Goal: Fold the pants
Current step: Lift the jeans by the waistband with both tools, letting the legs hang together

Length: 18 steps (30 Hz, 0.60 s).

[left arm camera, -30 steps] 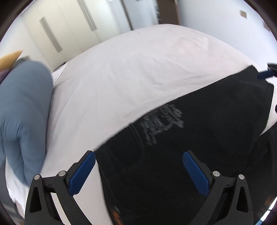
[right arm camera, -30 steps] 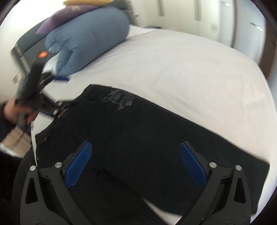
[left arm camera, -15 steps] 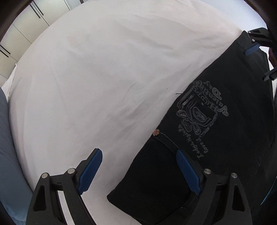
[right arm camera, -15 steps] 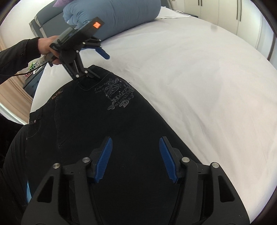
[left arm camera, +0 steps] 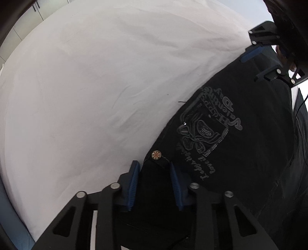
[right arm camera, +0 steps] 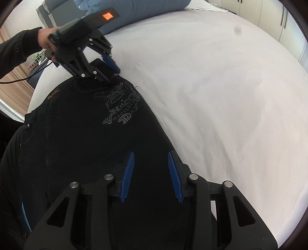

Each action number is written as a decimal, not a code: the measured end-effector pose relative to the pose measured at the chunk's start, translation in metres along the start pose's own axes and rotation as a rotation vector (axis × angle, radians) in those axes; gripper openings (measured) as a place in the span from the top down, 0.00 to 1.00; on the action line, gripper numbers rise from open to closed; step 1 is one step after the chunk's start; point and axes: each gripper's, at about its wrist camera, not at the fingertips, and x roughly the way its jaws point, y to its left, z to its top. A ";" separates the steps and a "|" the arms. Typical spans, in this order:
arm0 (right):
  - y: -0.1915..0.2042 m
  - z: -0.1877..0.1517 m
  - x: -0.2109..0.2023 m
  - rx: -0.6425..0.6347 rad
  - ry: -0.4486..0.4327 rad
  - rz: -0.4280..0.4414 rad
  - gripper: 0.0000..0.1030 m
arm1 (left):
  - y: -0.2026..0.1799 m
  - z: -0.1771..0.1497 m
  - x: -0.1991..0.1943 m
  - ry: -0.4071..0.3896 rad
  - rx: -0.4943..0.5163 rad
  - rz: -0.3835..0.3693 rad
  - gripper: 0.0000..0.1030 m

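Note:
Black pants [left arm camera: 240, 146] with a grey embroidered "Happy Valentine Day" design lie on a white bed sheet [left arm camera: 96, 86]; they also show in the right wrist view [right arm camera: 86, 138]. My left gripper [left arm camera: 155, 184] has its blue pads closed around the waistband corner by a metal button [left arm camera: 156, 155]. It also shows far off in the right wrist view [right arm camera: 107, 71]. My right gripper [right arm camera: 150, 173] has its pads closed around the pants' edge further down the leg. It also shows in the left wrist view [left arm camera: 259, 61].
A blue rolled duvet [right arm camera: 134, 9] lies at the head of the bed. White wardrobe doors [right arm camera: 279, 17] stand beyond the bed. A person's dark sleeve [right arm camera: 17, 52] and wooden floor [right arm camera: 17, 80] are at the left.
Both grippers went from wide open to narrowed onto the pants: the left at the waistband corner, the right on the leg edge. Both moved closer to the fabric.

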 end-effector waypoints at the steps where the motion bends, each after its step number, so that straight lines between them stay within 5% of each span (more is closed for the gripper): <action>1: 0.000 0.003 0.003 -0.003 0.006 -0.001 0.66 | -0.005 -0.001 -0.001 -0.005 0.015 0.016 0.85; 9: 0.001 0.029 0.013 -0.020 0.017 -0.005 0.66 | -0.058 -0.031 -0.028 -0.147 0.135 0.197 0.95; 18: 0.017 0.059 0.036 -0.100 0.102 0.033 0.66 | -0.091 -0.072 -0.044 -0.263 0.149 0.239 0.96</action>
